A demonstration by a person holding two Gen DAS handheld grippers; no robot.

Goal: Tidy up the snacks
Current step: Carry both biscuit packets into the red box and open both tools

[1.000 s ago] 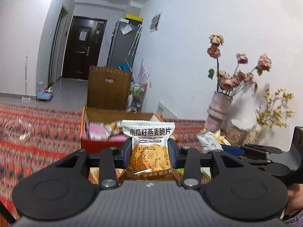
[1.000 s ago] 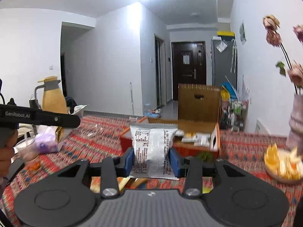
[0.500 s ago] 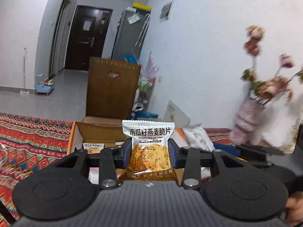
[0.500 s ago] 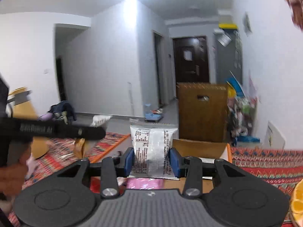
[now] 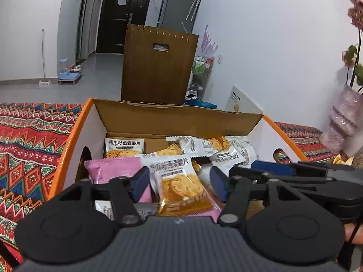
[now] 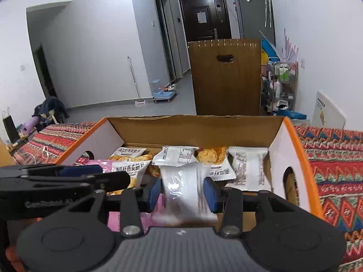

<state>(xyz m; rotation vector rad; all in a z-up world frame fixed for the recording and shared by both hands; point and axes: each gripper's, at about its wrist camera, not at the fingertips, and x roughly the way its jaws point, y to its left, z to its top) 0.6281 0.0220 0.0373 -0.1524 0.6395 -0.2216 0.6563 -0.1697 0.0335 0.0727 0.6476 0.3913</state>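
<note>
I see the box w/ orange edges, white side walls, plain brown cardboard inside. Tablecloth under it: red w/ zigzags & diamonds in blue, green, white, orange. Between my left gripper's blue pads: white packet w/ black lettering & a golden-orange lower half. Pink packet beside it. Right gripper, also black w/ blue pads, has a white packet w/ grey print, blurred. Other packets in the box white & orange. Behind: brown board, dark brown door, grey fridge, white walls, pale pink vase.
</note>
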